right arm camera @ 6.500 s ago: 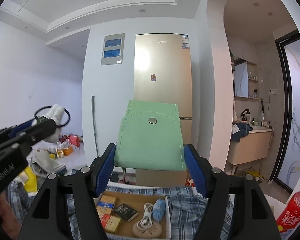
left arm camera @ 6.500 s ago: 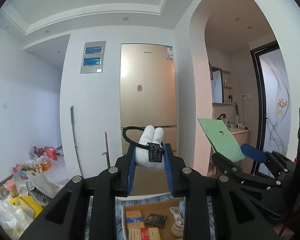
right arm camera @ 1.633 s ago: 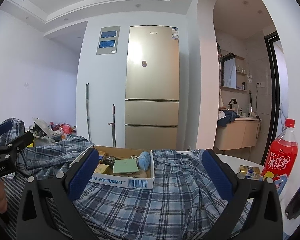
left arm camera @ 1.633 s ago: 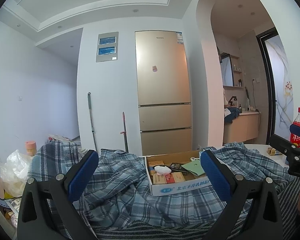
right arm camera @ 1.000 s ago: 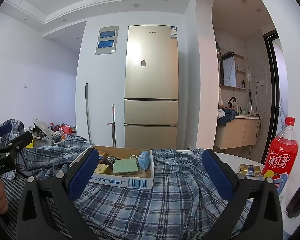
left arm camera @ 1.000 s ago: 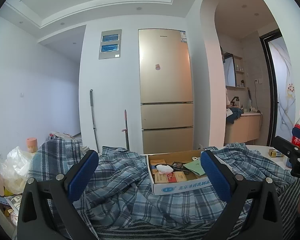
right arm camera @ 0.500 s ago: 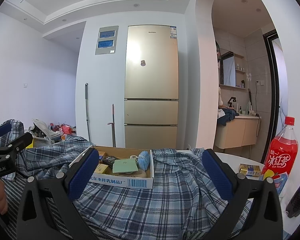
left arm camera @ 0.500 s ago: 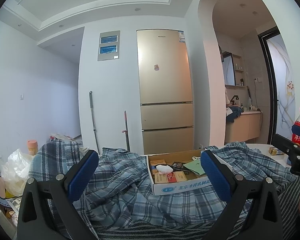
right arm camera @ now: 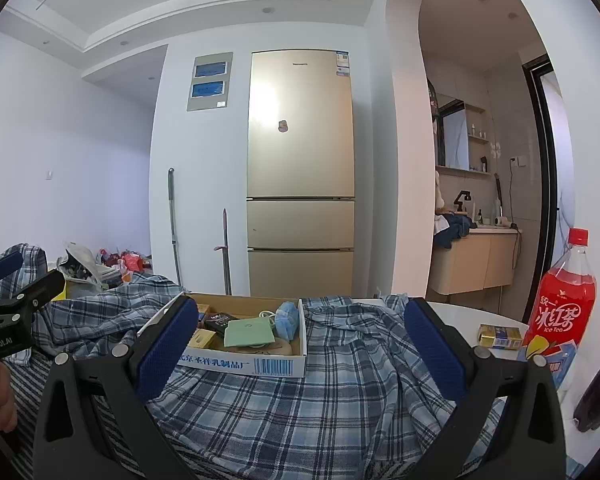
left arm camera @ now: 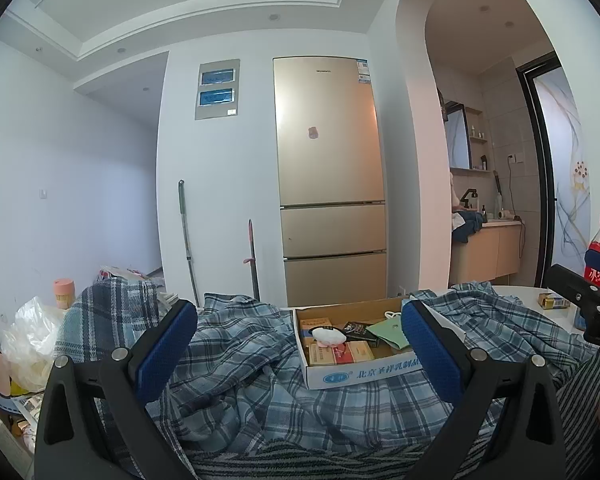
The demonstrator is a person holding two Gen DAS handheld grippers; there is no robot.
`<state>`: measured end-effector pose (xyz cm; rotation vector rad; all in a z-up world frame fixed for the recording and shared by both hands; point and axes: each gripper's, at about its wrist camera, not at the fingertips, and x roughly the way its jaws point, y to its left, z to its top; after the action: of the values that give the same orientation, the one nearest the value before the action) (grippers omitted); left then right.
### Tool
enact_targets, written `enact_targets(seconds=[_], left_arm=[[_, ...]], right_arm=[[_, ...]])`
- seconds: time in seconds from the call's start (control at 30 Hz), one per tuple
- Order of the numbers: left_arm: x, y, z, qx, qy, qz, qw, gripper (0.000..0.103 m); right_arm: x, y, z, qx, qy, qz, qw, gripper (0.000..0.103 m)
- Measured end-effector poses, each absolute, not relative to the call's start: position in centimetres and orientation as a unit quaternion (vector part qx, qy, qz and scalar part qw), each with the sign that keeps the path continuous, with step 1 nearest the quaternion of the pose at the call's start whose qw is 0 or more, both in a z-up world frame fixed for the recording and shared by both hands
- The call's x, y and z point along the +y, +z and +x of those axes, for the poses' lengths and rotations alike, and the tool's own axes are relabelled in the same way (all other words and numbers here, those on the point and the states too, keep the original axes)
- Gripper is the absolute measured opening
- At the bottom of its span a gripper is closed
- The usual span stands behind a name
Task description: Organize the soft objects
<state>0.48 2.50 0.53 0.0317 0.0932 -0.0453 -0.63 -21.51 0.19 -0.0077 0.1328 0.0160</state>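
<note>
A shallow cardboard box (left arm camera: 364,374) (right arm camera: 244,364) rests on a blue plaid cloth (left arm camera: 244,356) (right arm camera: 340,384). In it lie a white plush toy (left arm camera: 329,335), a green pouch (left arm camera: 388,334) (right arm camera: 249,333), a blue face mask (right arm camera: 288,319), a white cable and several small packets. My left gripper (left arm camera: 298,340) is open and empty, level with the box and short of it. My right gripper (right arm camera: 300,340) is open and empty, in front of the box. Each gripper shows at the edge of the other's view.
A red ice tea bottle (right arm camera: 562,292) and a small gold packet (right arm camera: 499,336) stand on the white table at the right. Plastic bags (left arm camera: 32,340) and clutter lie at the left. A gold fridge (right arm camera: 300,172) stands behind.
Earlier the left gripper held the plush toy and the right held the green pouch above the box. Both now lie in the box and both grippers are open, drawn back. Little movement over the last second.
</note>
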Motion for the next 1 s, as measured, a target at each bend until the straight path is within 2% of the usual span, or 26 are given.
enact_targets(seconds=[1.0], left_arm=[[2.75, 0.48, 0.54, 0.034, -0.014, 0.026, 0.999, 0.103]], right_arm=[[-21.38, -0.09, -0.34, 0.072, 0.003, 0.001, 0.997, 0.103]])
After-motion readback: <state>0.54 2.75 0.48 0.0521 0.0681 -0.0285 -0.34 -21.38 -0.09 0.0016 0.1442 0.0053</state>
